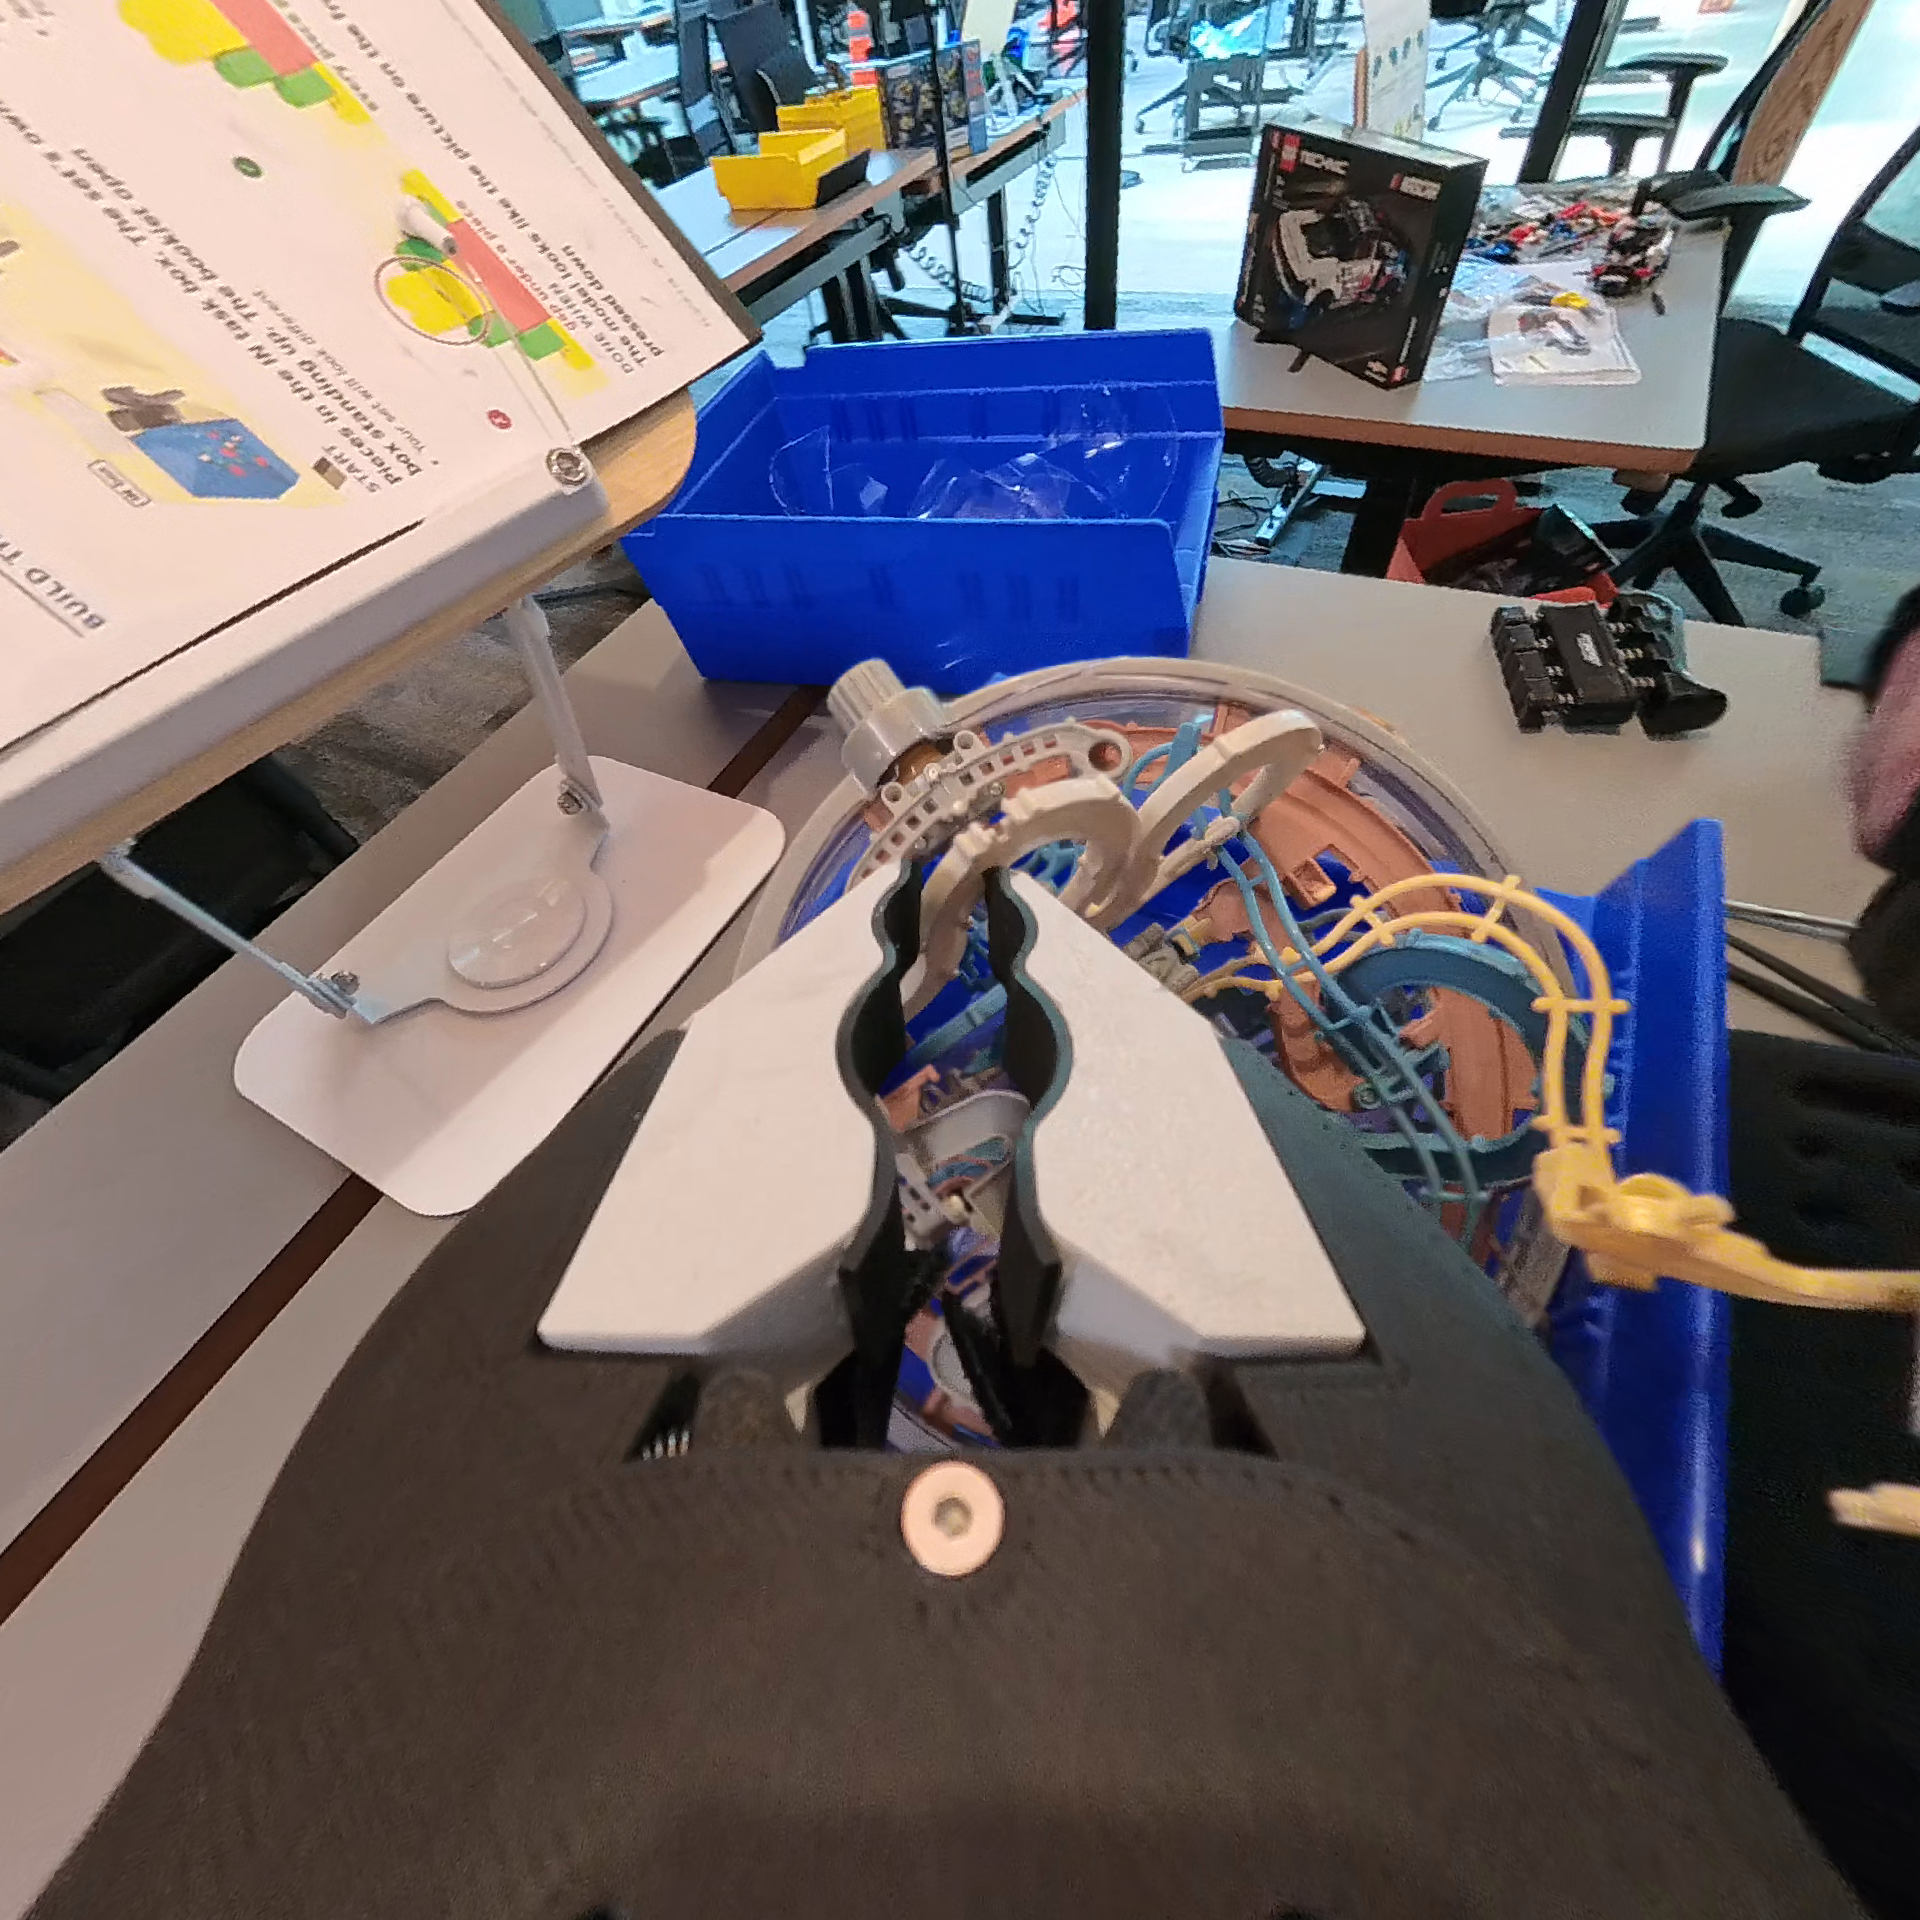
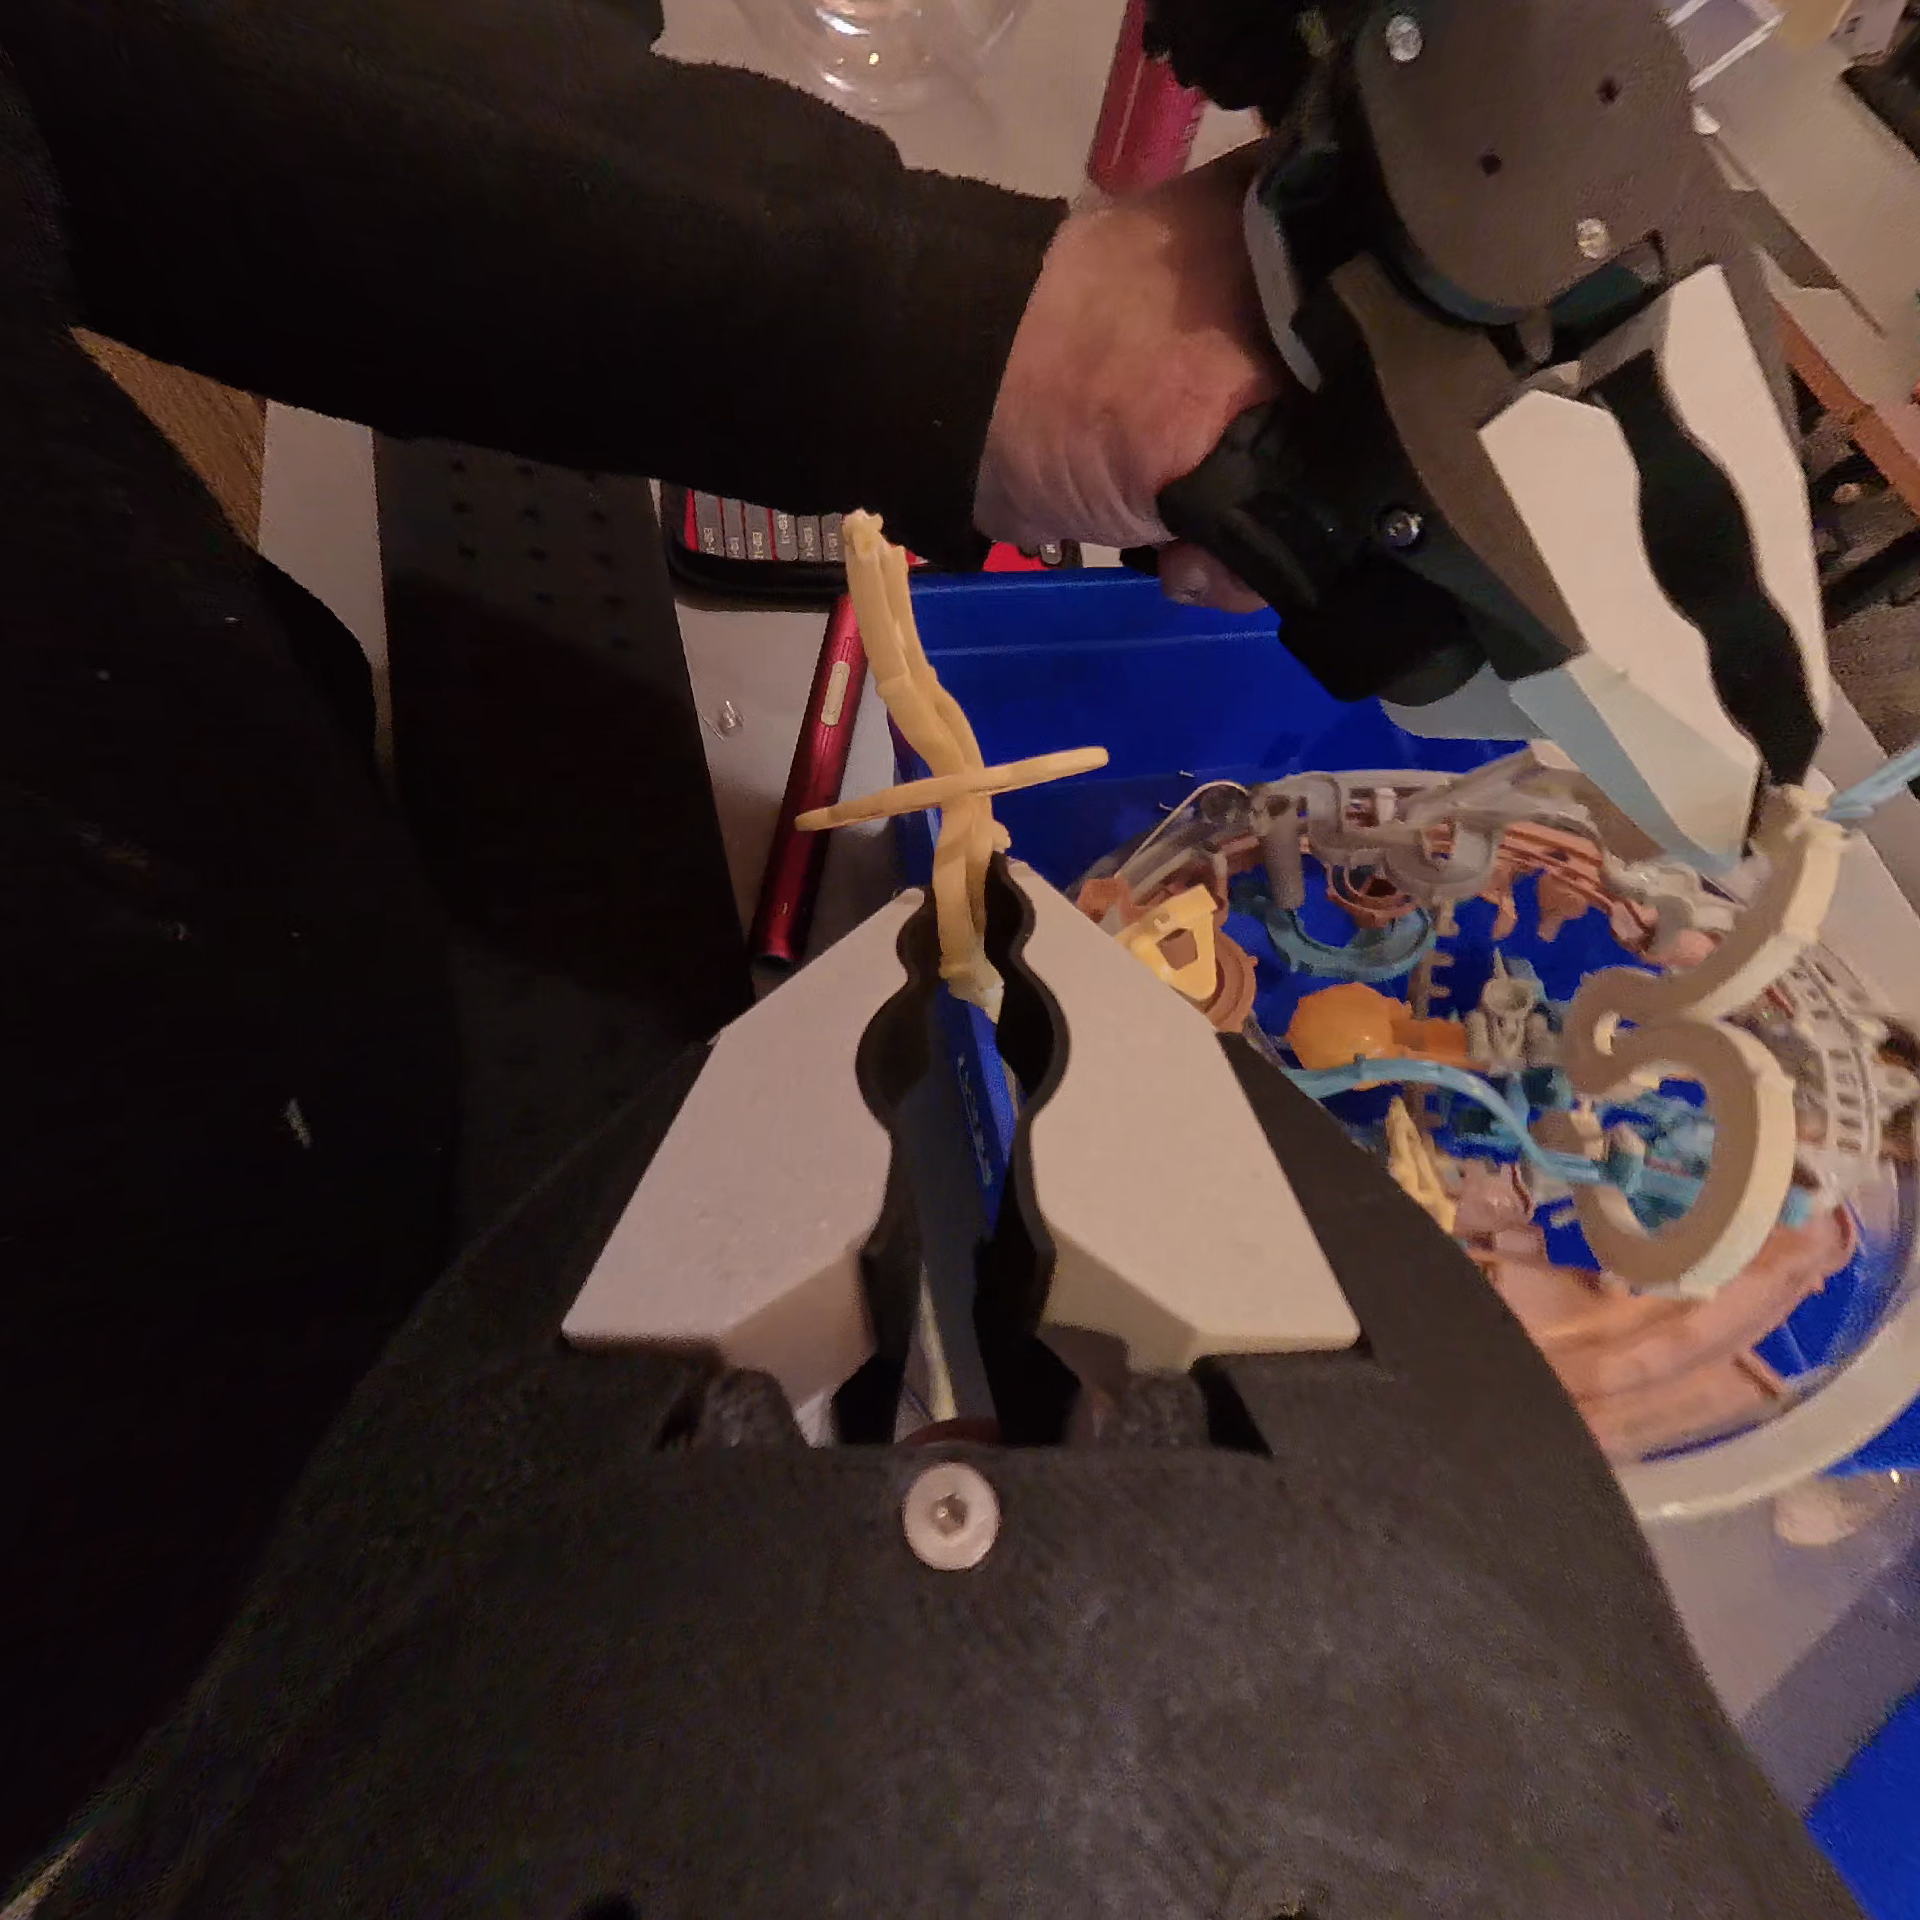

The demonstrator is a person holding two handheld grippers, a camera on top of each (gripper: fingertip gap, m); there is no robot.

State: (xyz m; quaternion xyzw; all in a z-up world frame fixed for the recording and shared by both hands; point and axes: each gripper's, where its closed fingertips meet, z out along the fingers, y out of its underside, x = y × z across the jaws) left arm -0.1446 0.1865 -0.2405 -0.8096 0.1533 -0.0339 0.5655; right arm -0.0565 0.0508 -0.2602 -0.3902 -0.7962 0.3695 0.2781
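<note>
Over the blue bin (image 1: 914,582) in my left wrist view, my left gripper (image 1: 951,883) is pinched narrow on the pale grey curled track piece (image 1: 1049,842), which arcs away toward one o'clock above the clear-domed maze (image 1: 1299,935). A yellow rail piece (image 1: 1621,1216) stretches out to three o'clock. In my right wrist view, my right gripper (image 2: 971,914) clamps that same yellow rail piece (image 2: 914,707), long axis running up toward eleven o'clock, left of the maze (image 2: 1455,1039). The other gripper (image 2: 1756,821) sits at two o'clock.
</note>
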